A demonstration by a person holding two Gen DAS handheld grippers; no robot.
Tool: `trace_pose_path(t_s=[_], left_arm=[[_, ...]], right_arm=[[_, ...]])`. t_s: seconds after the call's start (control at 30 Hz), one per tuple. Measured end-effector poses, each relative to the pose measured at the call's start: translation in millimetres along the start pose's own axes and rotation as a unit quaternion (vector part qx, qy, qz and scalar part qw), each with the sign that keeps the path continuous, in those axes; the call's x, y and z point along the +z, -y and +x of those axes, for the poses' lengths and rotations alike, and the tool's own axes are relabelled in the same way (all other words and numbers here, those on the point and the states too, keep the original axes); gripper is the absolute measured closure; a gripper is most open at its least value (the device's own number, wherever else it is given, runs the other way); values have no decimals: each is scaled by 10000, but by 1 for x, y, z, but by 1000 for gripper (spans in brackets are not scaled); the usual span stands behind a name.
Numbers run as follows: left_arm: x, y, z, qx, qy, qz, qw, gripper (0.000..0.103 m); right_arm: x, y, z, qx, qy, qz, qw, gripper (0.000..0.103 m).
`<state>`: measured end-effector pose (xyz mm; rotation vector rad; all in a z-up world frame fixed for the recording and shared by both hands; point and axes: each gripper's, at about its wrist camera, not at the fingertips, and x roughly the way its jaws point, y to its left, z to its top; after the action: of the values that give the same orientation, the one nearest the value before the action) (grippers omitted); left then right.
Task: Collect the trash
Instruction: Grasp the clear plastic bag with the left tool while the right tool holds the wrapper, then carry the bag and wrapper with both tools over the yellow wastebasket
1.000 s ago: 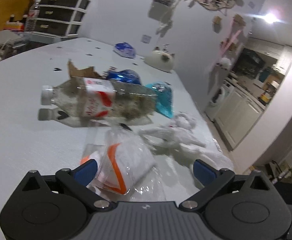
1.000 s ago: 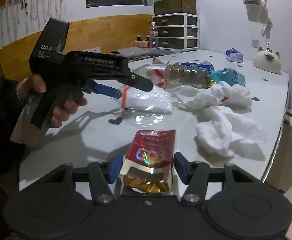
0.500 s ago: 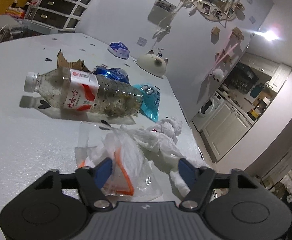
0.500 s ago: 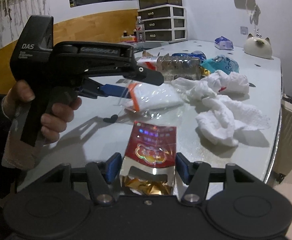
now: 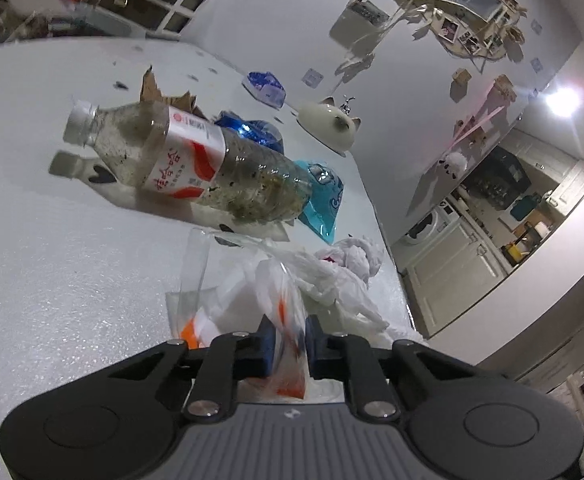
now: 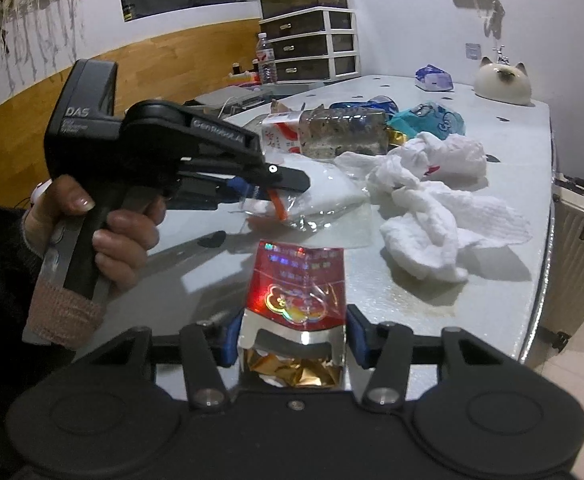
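My left gripper (image 5: pixel 288 334) is closing, and its blue pads pinch a clear plastic bag with an orange stripe (image 5: pixel 252 296) just above the white table (image 5: pixel 52 260). In the right wrist view a hand holds that left gripper (image 6: pixel 280 192), with the clear bag (image 6: pixel 324 196) at its tips. My right gripper (image 6: pixel 292 332) is also closing, its pads against the side edges of a red foil pouch (image 6: pixel 296 288) whose gold inside is crumpled. Behind the bag lies a dirty plastic bottle (image 5: pixel 196 160) on its side.
Crumpled white tissues (image 6: pixel 424 216) lie to the right of the bag. A blue wrapper (image 6: pixel 428 120) sits behind them. A cat-shaped ornament (image 6: pixel 502 82) and a drawer unit (image 6: pixel 312 48) stand at the back. The table's edge (image 6: pixel 548 240) drops off on the right.
The left jaws went from wide open around the clear bag to pinched on it, and the left view rolled. The right jaws narrowed a little on the pouch.
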<state>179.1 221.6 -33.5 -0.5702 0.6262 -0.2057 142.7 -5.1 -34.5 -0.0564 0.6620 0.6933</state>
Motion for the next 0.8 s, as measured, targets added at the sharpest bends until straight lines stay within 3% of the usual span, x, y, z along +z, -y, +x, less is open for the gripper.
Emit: trace_pose_path(t_s=[0.17,0.33,0.8], left_arm=[[-10,25,-19,222,264,658,9972,90],[-26,53,-39,596,474,1336,9881,91],[-72,106,-98,1122,936,2210,9643,93]], right_arm=[[0,2,-6,-146,51,57,9999,52],[2,8,-19,-368,274,154,9988,52],[3,19,-73,-867,952,253,9913,52]])
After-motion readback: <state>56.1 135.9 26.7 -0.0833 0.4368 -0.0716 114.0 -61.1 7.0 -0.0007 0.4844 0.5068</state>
